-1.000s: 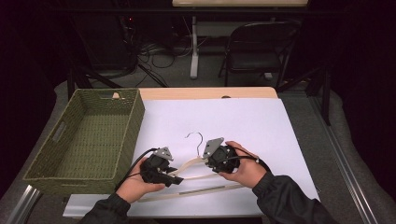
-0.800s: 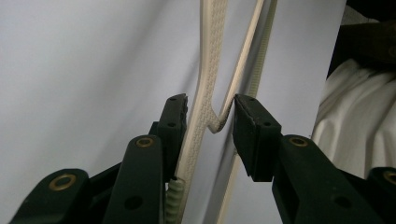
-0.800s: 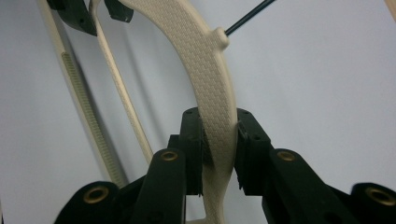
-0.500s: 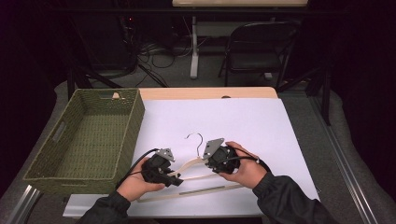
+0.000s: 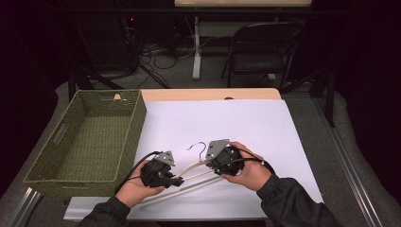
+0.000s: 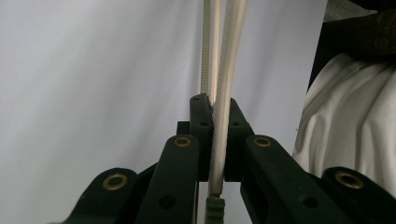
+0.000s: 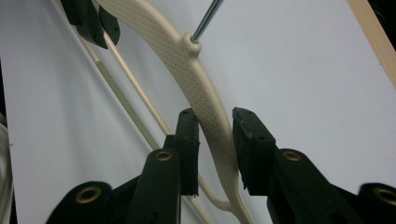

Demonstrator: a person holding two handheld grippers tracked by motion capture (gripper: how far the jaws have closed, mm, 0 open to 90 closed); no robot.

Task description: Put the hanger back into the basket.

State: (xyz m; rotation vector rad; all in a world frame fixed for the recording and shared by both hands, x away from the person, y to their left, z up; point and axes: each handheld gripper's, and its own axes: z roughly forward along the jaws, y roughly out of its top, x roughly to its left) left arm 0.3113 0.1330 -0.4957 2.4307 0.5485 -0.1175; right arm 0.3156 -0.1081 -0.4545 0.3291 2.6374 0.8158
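Note:
A cream plastic hanger (image 5: 191,169) with a metal hook (image 5: 201,145) lies low over the white table sheet (image 5: 246,123), near the front edge. My left gripper (image 5: 177,181) holds one arm of it. In the left gripper view the jaws (image 6: 212,109) are shut on the thin cream arm (image 6: 229,56). My right gripper (image 5: 208,165) is at the other arm, just below the hook. In the right gripper view its jaws (image 7: 215,119) straddle the textured arm (image 7: 196,79); the left pad touches it and a gap shows at the right pad. The left gripper (image 7: 91,21) appears far off there.
A green woven basket (image 5: 130,135) stands at the table's left side, close to my left hand. A folding chair (image 5: 257,52) and cables lie beyond the table's wooden far edge (image 5: 213,93). White cloth (image 6: 355,126) shows at the right of the left gripper view.

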